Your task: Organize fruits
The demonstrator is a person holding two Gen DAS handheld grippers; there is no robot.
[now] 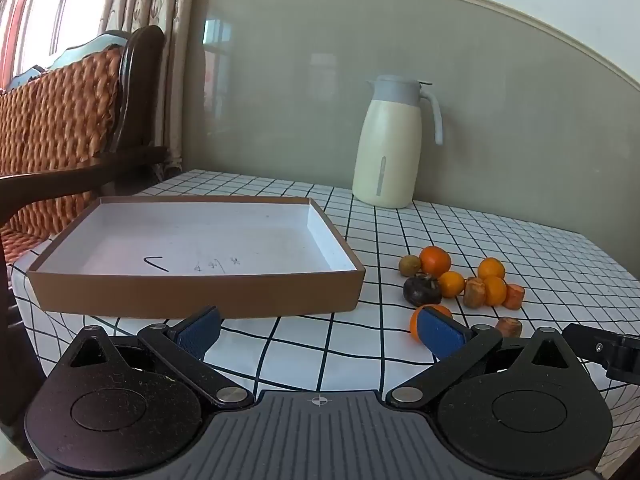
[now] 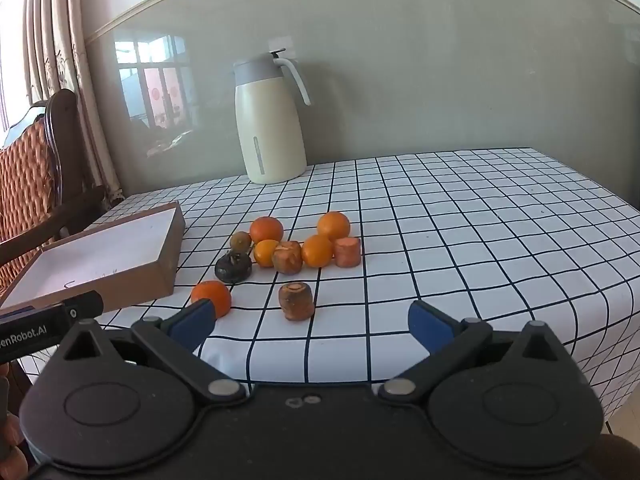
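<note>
The cardboard box lid [image 1: 192, 292] is sitting empty; nothing is sorted yet. Oranges [image 2: 267, 230] and carrot chunks [image 2: 296, 301] are lying clustered beside it. Left gripper [image 1: 316, 330] and right gripper [image 2: 310, 320] are hovering, jaws spread.

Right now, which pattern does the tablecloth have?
The tablecloth is white with a grid of thin dark lines. The right wrist view shows it best.

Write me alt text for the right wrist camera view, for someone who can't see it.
An open claw hovers low over a black-and-white checked tablecloth, facing a loose cluster of oranges, carrot chunks and a dark round fruit. An empty brown cardboard tray sits to the left, and a cream thermos jug stands by the grey wall.
</note>
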